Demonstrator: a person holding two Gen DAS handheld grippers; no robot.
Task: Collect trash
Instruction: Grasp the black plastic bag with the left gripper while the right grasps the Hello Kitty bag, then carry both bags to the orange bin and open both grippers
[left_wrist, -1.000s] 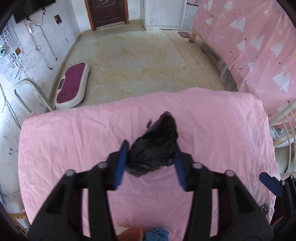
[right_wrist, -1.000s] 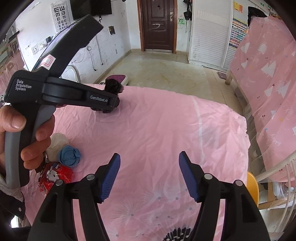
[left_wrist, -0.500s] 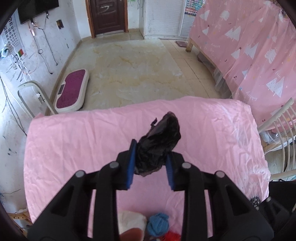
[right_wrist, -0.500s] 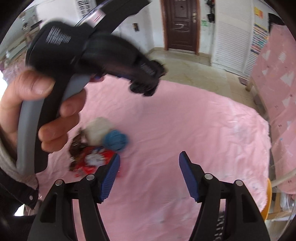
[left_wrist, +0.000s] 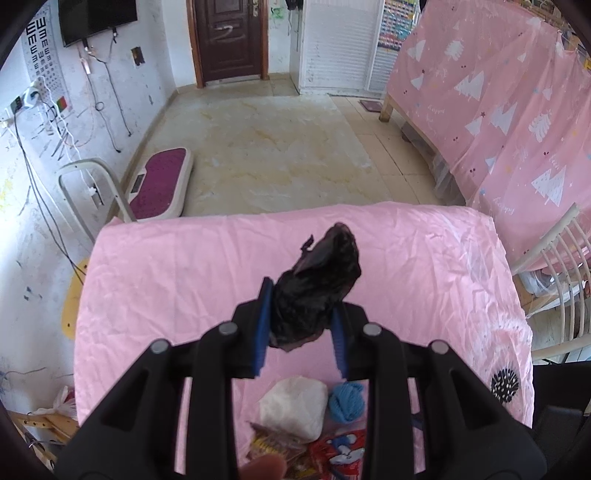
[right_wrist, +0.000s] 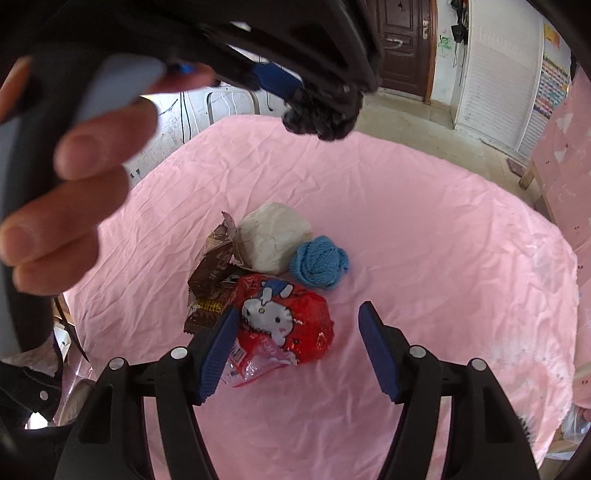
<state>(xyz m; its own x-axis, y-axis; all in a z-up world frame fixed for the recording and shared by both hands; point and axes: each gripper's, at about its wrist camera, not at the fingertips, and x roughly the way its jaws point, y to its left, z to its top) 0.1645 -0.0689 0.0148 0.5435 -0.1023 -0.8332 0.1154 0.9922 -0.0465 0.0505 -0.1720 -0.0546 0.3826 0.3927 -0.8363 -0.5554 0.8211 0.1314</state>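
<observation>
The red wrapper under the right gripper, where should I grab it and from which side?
Probably from above, across the puffed middle of the red wrapper: it lies flat, and its right edge is clear. The brown wrappers crowd its left, so set that pad carefully. The right gripper is open.

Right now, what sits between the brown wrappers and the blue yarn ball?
The white crumpled wad, touching both the brown wrappers and the yarn ball. Right wrist view shows it clearly.

- A dark brown door stands at the far wall.
- A television hangs far left, beside an eye chart.
- A maroon scale lies on the floor, left.
- A white chair stands right.
</observation>
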